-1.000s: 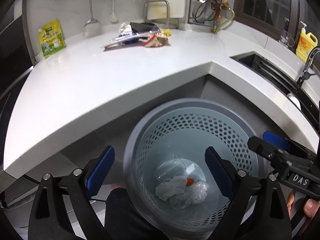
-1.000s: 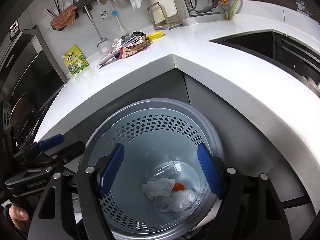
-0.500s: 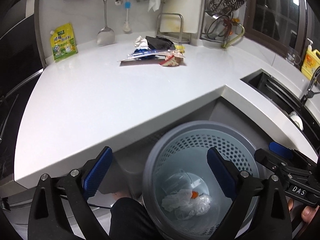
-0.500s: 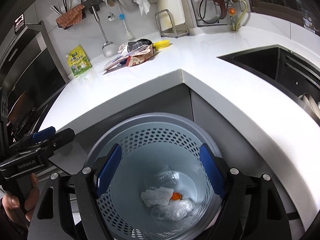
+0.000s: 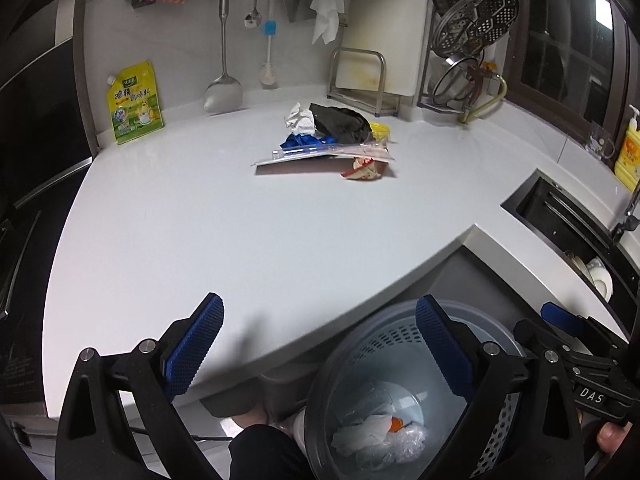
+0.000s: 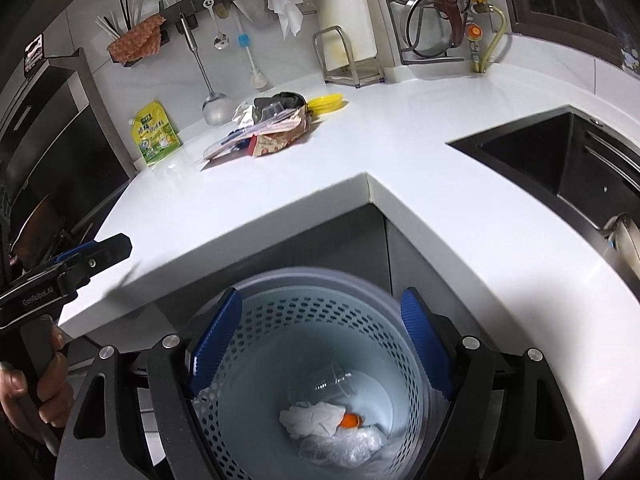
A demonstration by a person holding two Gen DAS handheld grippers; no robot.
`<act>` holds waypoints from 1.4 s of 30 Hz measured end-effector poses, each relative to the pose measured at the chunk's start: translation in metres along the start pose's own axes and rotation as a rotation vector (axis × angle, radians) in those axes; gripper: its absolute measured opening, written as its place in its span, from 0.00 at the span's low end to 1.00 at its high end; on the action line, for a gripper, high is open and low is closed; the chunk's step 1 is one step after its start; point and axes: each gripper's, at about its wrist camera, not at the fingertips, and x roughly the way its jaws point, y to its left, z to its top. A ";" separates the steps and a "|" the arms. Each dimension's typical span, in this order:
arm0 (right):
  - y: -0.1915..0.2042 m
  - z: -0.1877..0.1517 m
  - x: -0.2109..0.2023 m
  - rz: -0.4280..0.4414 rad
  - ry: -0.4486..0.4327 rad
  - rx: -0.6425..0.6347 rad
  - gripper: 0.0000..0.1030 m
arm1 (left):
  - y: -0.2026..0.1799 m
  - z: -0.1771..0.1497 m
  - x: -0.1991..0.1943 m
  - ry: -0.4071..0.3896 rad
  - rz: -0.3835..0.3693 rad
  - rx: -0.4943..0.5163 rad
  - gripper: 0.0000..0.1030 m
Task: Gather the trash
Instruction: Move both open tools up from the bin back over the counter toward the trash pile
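A pile of trash (image 5: 332, 140) (crumpled tissue, a black bag, blue and clear wrappers, a red packet) lies at the back of the white counter (image 5: 240, 220); the right wrist view shows the pile (image 6: 272, 128) too. Below the counter's corner stands a grey perforated bin (image 6: 320, 316) holding tissue (image 6: 312, 418), a clear cup (image 6: 336, 384), crinkled plastic and an orange bit. My right gripper (image 6: 322, 296) hangs open over the bin with nothing between its fingers. My left gripper (image 5: 320, 304) is open and empty, straddling the counter edge and the bin (image 5: 384, 340).
A yellow pouch (image 5: 134, 102) leans on the back wall by hanging utensils. A cutting-board rack (image 5: 360, 76) and a pot rack stand behind the pile. The dark sink (image 6: 560, 152) opens at the right, with a yellow soap bottle (image 5: 630, 152) beyond.
Both grippers have risen and drawn away from the bin. The left one has shifted left, so more counter shows and its left finger is now over the countertop.
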 end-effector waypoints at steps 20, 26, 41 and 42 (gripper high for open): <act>-0.004 0.054 0.021 0.014 -0.033 -0.025 0.76 | 0.016 0.049 0.028 -0.023 0.018 -0.021 0.93; -0.003 0.071 0.028 0.031 -0.040 -0.034 0.76 | 0.021 0.065 0.031 -0.043 0.025 -0.022 0.93; 0.005 0.098 0.050 0.045 -0.031 -0.073 0.76 | 0.025 0.086 0.051 -0.039 0.026 -0.016 0.93; 0.005 0.101 0.052 0.049 -0.030 -0.073 0.76 | 0.026 0.088 0.054 -0.038 0.026 -0.019 0.93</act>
